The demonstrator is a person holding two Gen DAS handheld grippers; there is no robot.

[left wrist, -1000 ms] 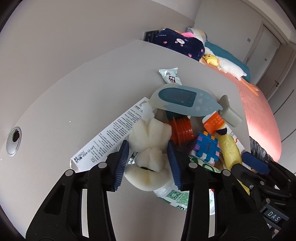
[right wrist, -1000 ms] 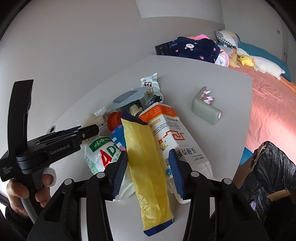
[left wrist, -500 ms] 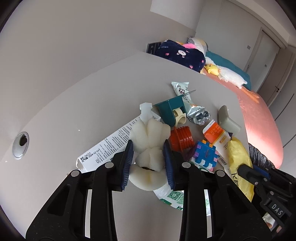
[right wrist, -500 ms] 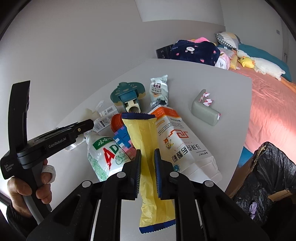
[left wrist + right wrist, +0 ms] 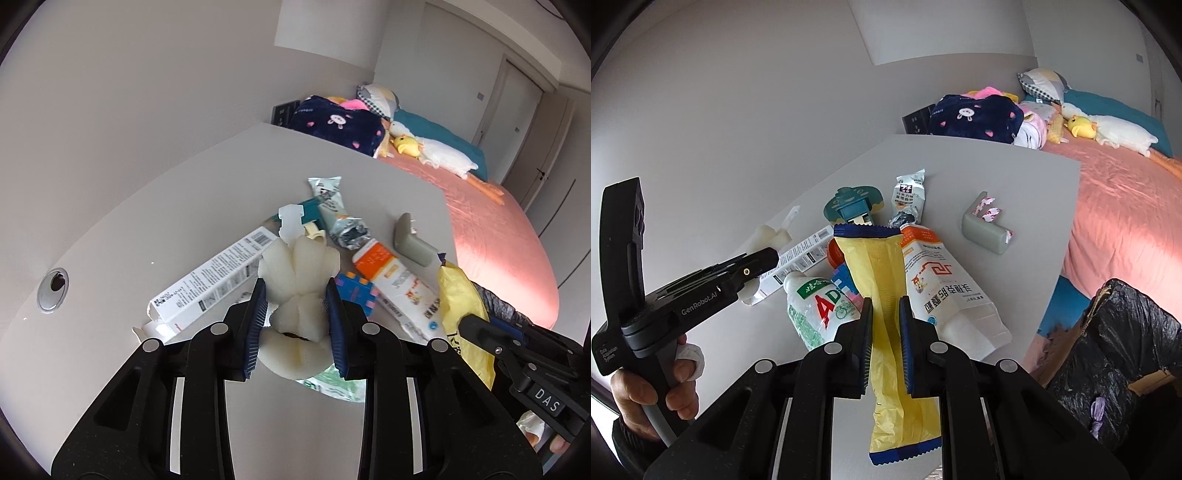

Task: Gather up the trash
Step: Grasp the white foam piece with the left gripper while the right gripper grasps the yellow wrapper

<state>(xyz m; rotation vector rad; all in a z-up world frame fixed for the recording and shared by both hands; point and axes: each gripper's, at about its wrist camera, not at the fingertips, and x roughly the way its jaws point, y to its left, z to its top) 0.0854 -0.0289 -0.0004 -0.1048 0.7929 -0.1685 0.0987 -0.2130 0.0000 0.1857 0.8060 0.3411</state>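
Both fingers clamped | left (image 5: 295, 306): foam piece (image 5: 298, 273) | right (image 5: 885, 321): yellow wrapper (image 5: 882, 280)

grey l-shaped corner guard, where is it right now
The grey L-shaped foam corner guard lies on the white table near its far right edge by the bed, apart from the pile, just right of the orange-and-white pouch.

We hold both claws tilted downward. Our left claw (image 5: 295, 310) is clamped on white foam (image 5: 299, 280); our right claw (image 5: 885, 325) pinches a yellow wrapper (image 5: 882, 280). Our left hand (image 5: 653, 387) grips its handle.
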